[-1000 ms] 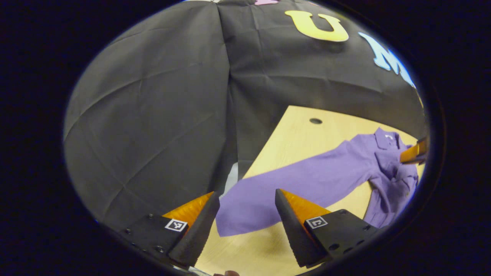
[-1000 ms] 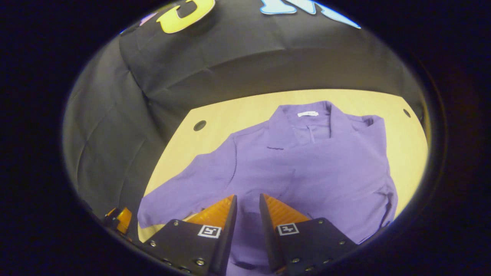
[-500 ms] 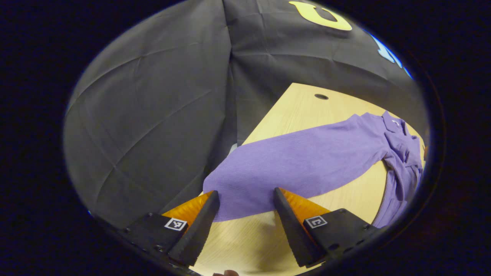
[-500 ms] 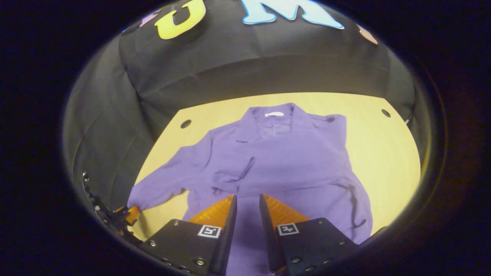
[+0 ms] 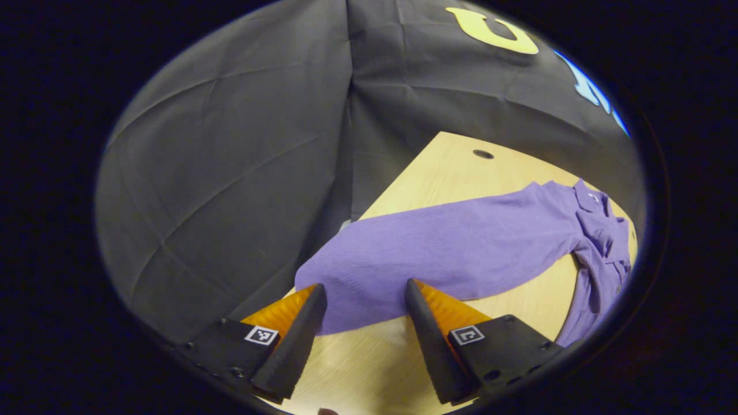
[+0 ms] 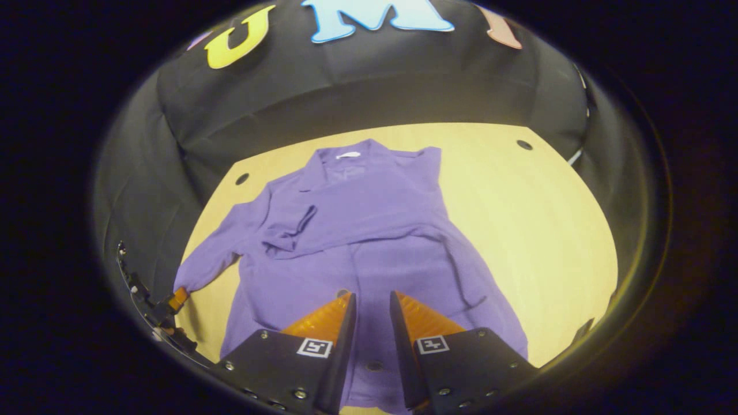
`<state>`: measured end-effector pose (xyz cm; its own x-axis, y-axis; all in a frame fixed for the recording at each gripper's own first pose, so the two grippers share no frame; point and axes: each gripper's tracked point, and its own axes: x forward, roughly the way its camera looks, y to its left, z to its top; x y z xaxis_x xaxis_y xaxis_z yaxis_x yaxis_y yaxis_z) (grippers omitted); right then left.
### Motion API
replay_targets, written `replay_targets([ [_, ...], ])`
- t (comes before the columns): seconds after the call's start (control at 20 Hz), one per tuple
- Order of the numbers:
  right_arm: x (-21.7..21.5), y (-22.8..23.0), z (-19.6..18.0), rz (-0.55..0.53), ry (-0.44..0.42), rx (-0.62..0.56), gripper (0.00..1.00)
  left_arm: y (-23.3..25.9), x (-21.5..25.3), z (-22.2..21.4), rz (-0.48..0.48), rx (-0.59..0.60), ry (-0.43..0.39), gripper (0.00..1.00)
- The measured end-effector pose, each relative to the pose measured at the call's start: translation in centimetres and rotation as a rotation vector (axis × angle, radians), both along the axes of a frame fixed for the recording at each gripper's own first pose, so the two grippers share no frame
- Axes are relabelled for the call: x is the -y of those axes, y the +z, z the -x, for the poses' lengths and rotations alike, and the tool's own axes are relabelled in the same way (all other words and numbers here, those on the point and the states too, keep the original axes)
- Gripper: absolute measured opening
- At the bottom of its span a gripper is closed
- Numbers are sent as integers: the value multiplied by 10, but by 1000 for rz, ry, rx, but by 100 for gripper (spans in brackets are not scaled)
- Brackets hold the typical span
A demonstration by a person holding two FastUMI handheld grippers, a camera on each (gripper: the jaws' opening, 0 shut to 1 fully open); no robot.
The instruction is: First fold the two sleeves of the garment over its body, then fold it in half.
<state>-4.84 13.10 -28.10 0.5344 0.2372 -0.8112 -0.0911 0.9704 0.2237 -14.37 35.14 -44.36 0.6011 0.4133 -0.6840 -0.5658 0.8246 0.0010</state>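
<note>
Now, with the purple knit long-sleeved shirt point(image 6: 369, 230) flat on the pale wooden table point(image 6: 530, 219), the released left gripper point(image 5: 360, 294) should pinch its straddled cuff point(image 5: 346, 276) squarely, while the right gripper point(image 6: 372, 302), nearly clenched, grips nothing.

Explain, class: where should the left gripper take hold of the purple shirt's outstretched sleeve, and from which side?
Grip the cuff end of the sleeve, coming from beyond its tip. It lies flat toward the table edge, and the left gripper is open astride it.
</note>
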Motion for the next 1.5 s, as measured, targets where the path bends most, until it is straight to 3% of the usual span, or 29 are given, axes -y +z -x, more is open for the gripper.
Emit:
replay_targets([
  [0.15, 28, -8, 18, 33, -36, -20, 39, 1, 2, -2, -4, 6, 13, 78],
  [0.25, 44, -15, 32, 67, -44, -36, 39, 3, 3, -5, -1, 14, 9, 78],
  [0.3, 51, -21, 40, 83, -45, -47, 39, 2, 5, -4, -11, 5, 5, 70],
  [0.4, 65, -31, 51, 118, -51, -66, 39, 2, 7, -7, -11, 8, 1, 72],
  [0.5, 75, -41, 62, 134, -72, -88, 39, 3, 8, -9, -27, -4, 3, 53],
  [0.55, 81, -45, 66, 142, -83, -101, 33, 4, 8, -10, -29, -6, 0, 65],
  [0.6, 87, -49, 72, 149, -94, -111, 39, 5, 12, -12, -29, 2, -8, 58],
  [0.65, 94, -53, 76, 157, -106, -121, 38, 2, 15, -12, -30, -9, -17, 51],
  [0.7, 101, -57, 82, 165, -116, -131, 37, 1, 14, -14, -34, -14, -25, 33],
  [0.75, 107, -61, 86, 170, -127, -140, 36, 1, 14, -14, -34, -19, -31, 42],
  [0.8, 111, -65, 91, 173, -135, -150, 36, 1, 15, -14, -32, -25, -38, 33],
  [0.85, 115, -68, 94, 173, -142, -159, 37, -1, 18, -19, -14, -3, -52, 33],
  [0.95, 118, -73, 100, 167, -153, -172, 37, 4, 21, -18, -53, -39, -45, 16],
  [1.05, 118, -79, 103, 161, -155, -182, 36, 5, 20, -18, -94, -72, -32, 15],
  [1.1, 118, -81, 106, 162, -149, -191, 34, 2, 17, -17, -118, -94, -31, 7],
  [1.15, 117, -85, 109, 161, -140, -197, 36, 3, 17, -17, -137, -112, -36, 7],
  [1.5, 118, -92, 116, 154, -101, -175, 39, 12, 38, -52, -144, -130, -149, 7],
])
